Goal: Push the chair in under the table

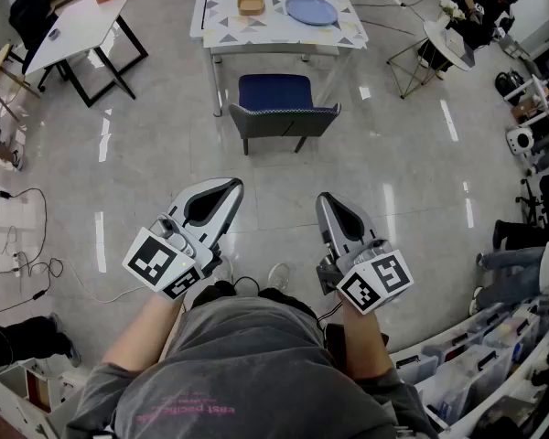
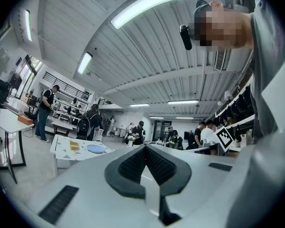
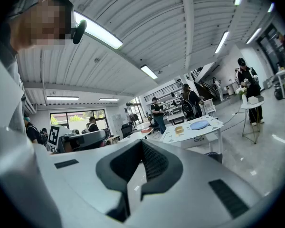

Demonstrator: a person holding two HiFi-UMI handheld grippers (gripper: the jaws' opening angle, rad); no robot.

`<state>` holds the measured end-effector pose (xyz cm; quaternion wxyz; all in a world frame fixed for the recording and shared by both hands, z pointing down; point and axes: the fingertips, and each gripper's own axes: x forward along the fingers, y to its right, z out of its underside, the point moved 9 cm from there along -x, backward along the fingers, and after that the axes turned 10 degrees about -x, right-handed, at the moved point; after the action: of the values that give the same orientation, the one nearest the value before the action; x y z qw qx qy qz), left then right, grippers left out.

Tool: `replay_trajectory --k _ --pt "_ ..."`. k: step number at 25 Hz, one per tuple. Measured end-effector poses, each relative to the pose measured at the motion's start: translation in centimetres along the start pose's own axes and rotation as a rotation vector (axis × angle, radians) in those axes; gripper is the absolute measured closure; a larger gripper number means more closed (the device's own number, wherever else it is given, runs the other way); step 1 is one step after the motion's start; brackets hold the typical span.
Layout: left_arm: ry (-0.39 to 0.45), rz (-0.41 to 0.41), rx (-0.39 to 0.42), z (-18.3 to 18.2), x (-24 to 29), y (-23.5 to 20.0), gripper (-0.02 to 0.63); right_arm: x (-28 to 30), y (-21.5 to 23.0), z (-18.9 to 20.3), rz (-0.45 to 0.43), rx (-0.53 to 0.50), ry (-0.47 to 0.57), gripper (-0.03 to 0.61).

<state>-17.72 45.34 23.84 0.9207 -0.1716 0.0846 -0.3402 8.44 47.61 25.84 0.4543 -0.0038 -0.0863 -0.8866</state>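
Note:
A blue-seated chair (image 1: 279,108) with a grey back stands pulled out in front of a white patterned table (image 1: 220,7), its back toward me. Both grippers are held close to my body, well short of the chair. My left gripper (image 1: 229,187) is shut with nothing in it, and in the left gripper view (image 2: 145,148) its jaws meet. My right gripper (image 1: 328,199) is shut and empty too; the right gripper view (image 3: 141,144) shows its jaws pressed together. The table (image 2: 61,148) (image 3: 213,127) shows small in both gripper views.
On the table lie a blue plate (image 1: 310,9) and a small tan box (image 1: 251,5). Another white table (image 1: 73,30) stands at far left, a small round table (image 1: 444,44) at right. Cables (image 1: 23,263) trail on the floor at left. People stand in the background.

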Motion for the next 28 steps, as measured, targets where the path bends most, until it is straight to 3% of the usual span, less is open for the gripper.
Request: replay_trajectory --k 28 --pt "-0.008 -0.016 0.002 0.6 1.3 -1.3 0.612 0.8 1.6 0.5 0.021 0.0 -0.015 0.575"
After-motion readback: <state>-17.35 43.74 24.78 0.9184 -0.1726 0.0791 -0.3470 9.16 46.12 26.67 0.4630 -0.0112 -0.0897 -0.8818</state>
